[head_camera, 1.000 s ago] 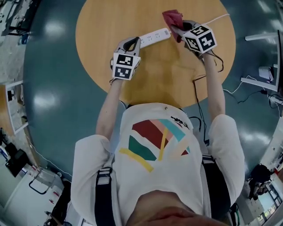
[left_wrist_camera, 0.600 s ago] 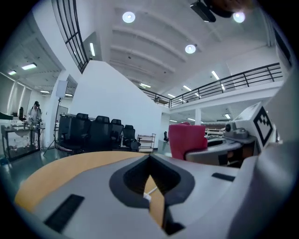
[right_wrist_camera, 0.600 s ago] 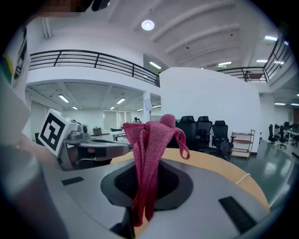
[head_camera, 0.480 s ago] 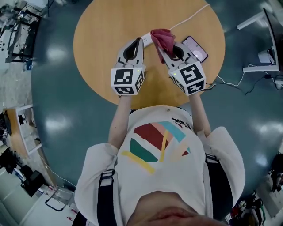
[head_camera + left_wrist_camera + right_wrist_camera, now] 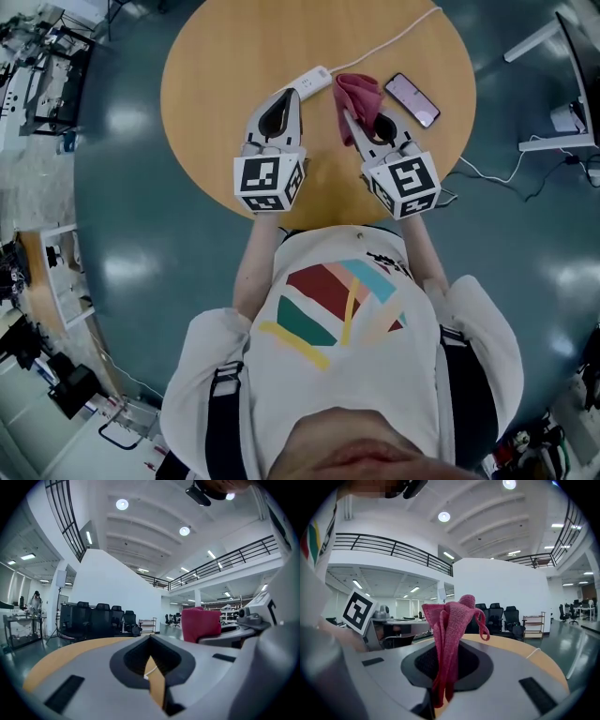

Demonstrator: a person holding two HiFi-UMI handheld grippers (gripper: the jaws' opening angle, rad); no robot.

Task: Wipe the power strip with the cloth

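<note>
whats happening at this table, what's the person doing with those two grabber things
A person stands at a round wooden table with a gripper in each hand. The right gripper is clamped on a red cloth, holding it bunched up just to the right of a white power strip, not on it. The left gripper is shut and empty, its tip by the strip's near end. A phone lies right of the cloth.

The cloth [image 5: 449, 620] looks coarse-knit, the table [image 5: 225, 66] smooth matt wood, the power strip [image 5: 317, 78] glossy white plastic.
</note>
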